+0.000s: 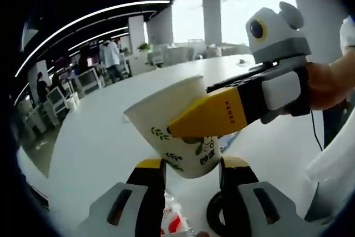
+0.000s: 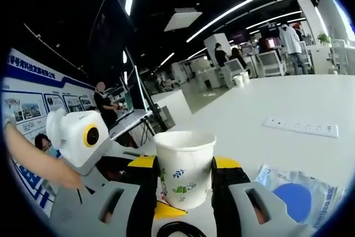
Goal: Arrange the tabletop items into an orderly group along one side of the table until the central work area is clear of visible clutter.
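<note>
- Paper cup (image 1: 183, 131) with green leaf print, tilted above the white worktop (image 1: 100, 142), rim toward the upper right in the left gripper view.
- Right claw (image 2: 184, 178) closed on both sides of the cup wall (image 2: 184, 170), cup upright between its yellow-tipped jaws.
- Left claw (image 1: 191, 165) just below the cup base, jaws spread wider than the cup; contact unclear.
- Red-and-white packet (image 1: 172, 220) and black ring (image 1: 217, 215) low between the left jaws.
- White power strip (image 2: 301, 126) farther out; clear bag with blue disc (image 2: 294, 195) just right of the right claw.
</note>
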The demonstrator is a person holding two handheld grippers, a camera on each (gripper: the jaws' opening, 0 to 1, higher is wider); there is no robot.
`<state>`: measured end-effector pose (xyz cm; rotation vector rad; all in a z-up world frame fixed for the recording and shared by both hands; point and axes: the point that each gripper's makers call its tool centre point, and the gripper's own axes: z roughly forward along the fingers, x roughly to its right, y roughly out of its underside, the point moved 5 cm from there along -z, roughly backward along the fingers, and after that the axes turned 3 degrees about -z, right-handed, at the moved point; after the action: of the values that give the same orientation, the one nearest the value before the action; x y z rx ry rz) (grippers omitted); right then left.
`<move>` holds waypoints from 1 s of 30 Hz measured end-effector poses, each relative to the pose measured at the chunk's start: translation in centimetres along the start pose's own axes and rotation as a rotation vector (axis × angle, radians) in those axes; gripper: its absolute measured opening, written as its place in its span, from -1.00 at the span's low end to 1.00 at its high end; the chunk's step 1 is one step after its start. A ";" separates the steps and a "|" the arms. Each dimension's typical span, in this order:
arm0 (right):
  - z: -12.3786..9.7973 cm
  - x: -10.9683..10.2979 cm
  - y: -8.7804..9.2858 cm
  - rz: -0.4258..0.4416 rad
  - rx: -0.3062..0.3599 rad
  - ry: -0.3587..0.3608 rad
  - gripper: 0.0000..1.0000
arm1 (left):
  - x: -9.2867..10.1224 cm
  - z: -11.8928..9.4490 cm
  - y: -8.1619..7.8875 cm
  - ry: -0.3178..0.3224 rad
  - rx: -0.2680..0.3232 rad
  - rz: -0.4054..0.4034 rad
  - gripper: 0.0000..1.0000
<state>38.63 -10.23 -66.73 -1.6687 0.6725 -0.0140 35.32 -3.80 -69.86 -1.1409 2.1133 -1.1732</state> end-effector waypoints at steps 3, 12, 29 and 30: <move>0.2 0.3 -0.4 -0.020 0.011 -0.020 -0.32 | -0.4 0.2 -0.3 -0.003 0.002 -0.006 -0.33; 0.8 1.4 -0.8 -0.096 0.062 -0.041 -0.33 | -1.4 0.4 -0.6 -0.047 0.034 -0.132 -0.22; 3.2 3.4 -0.1 -0.266 0.127 -0.057 -0.32 | -3.0 -2.9 3.9 -0.146 0.008 -0.383 -0.09; 3.3 3.4 -0.1 -0.270 0.129 -0.059 -0.32 | -3.1 -3.1 4.1 -0.147 0.007 -0.386 -0.08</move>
<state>42.74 -8.70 -68.60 -1.6172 0.3898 -0.1963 33.01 1.38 -71.70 -1.6296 1.8270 -1.2130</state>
